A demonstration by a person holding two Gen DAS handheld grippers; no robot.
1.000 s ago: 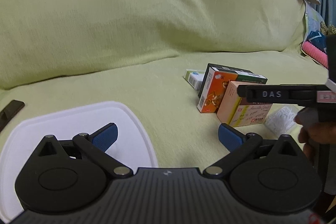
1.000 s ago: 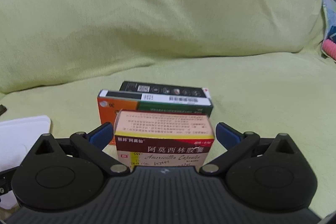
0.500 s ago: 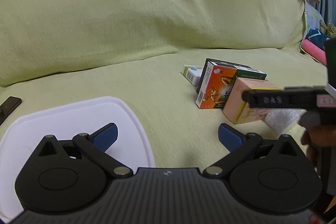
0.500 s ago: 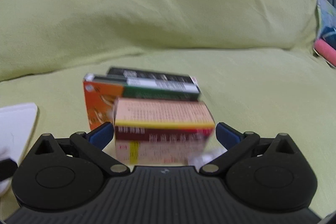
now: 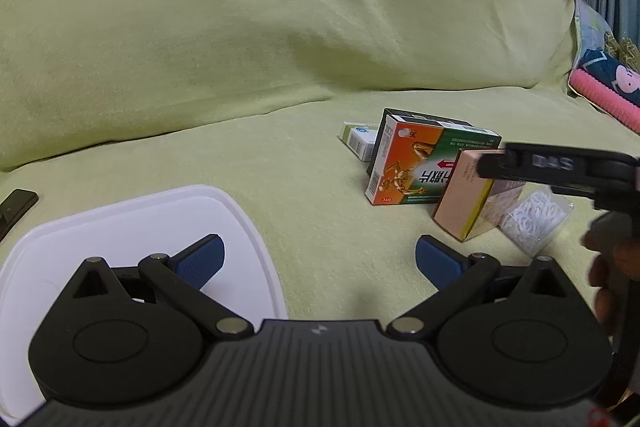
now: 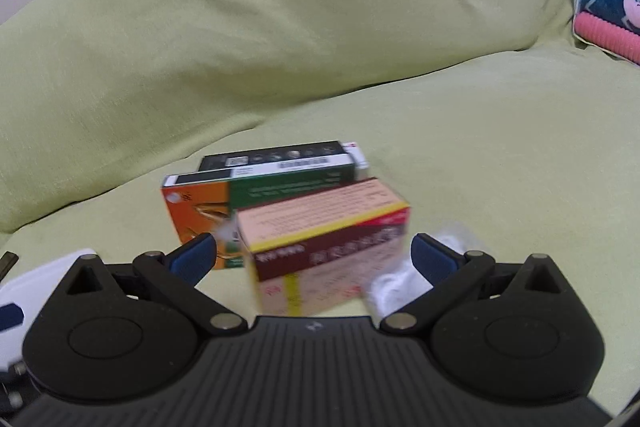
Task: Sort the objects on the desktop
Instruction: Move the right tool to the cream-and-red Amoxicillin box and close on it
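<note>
Both hand-held grippers are spread wide with nothing between the pads. The left hand-held gripper [image 5: 320, 257] hangs low over the near part of the green-covered sofa [image 5: 280, 47], its left pad above a white tray [image 5: 244, 227] that sits at near left. The right hand-held gripper [image 6: 314, 255] is lined up on the pink medicine box [image 6: 326, 239] — the box sits in the gap between the open fingers, tilted, but neither pad is touching it as far as I can tell; that view is smeared with blur.

From the left wrist view the pink medicine box [image 5: 466, 201] stands on the sofa seat at right, leaning against the orange-and-green box [image 5: 412, 167]. Behind that one is a black box [image 5: 386, 131], and a small white-and-green box [image 5: 358, 141] lies just to the far left of the pile. A clear bag of white bits [image 5: 534, 217] lies right beside the pink box on its right side.

A person's hand [image 5: 612, 267] grips the right tool's handle at the right edge. A dark flat object [image 5: 16, 207] lies at far left — can't make out what it is.
</note>
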